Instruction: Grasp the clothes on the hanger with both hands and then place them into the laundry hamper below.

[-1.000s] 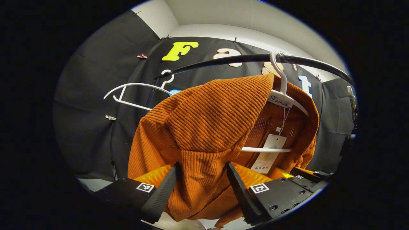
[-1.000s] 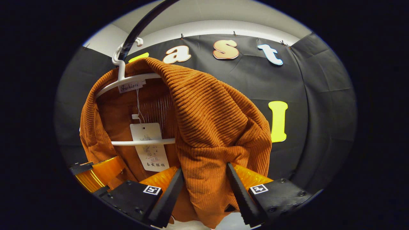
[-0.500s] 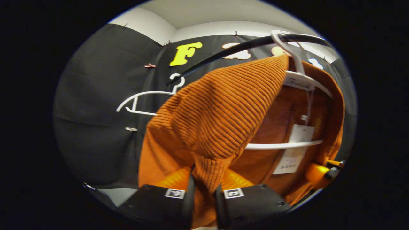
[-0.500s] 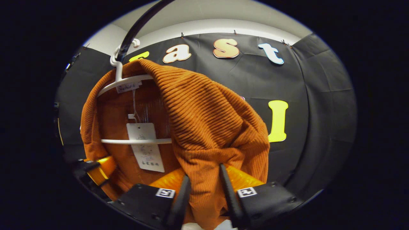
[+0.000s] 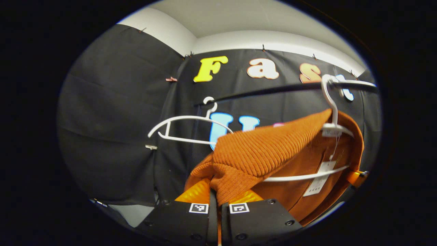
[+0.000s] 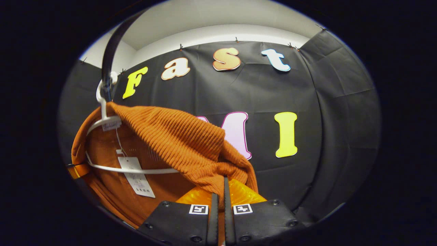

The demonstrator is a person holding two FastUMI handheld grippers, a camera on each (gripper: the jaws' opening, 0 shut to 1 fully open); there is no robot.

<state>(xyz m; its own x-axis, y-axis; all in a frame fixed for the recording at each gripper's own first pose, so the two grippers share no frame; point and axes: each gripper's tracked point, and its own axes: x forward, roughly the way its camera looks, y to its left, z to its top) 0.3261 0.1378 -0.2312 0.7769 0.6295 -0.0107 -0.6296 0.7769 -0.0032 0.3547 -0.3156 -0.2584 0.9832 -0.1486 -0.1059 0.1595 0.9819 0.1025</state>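
While both grippers clench it, orange ribbed sweater hangs on white hanger under black rail, left gripper and right gripper pinching its shoulders (paper tag inside), 1 bare hanger beside.

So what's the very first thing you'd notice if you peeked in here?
The big orange ribbed sweater, draped over a white hanger on a black rail. The left tool and the right tool each pinch a fold of it at the bottom of their own views. An empty white hanger hangs farther along the rail in the left gripper view.
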